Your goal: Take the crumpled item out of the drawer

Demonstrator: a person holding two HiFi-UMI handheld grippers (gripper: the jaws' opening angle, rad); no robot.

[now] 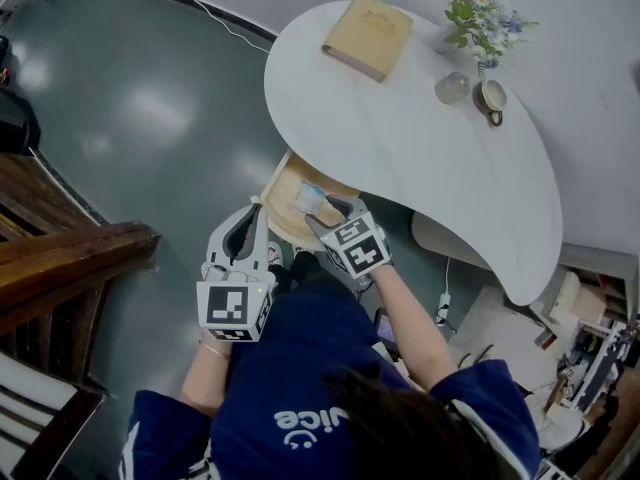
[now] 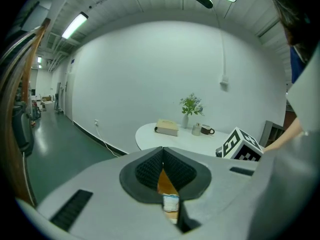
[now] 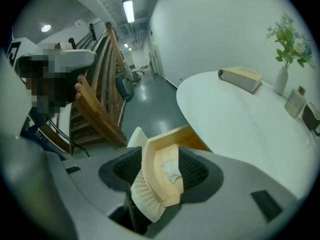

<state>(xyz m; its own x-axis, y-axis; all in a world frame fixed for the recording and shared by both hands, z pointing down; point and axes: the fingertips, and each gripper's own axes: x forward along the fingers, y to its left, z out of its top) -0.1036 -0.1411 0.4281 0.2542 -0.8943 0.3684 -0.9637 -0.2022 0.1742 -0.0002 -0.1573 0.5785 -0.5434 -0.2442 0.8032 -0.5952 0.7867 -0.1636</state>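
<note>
My left tongs (image 2: 162, 150) are closed on nothing. My right tongs (image 3: 160, 156) stand open over the pulled-out wooden drawer (image 1: 283, 190), whose curved wall shows between the pads. The crumpled item (image 3: 171, 170), white with a little blue, lies on the drawer floor just beyond them, the only thing in it. Farther off, the white counter (image 1: 420, 148) carries a jar (image 1: 452, 88), a cup (image 1: 491, 99), a book (image 1: 367, 35) and a vase of flowers (image 1: 478, 16).

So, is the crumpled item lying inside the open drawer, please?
Yes, the crumpled item lies on the wooden floor of the open drawer.
</note>
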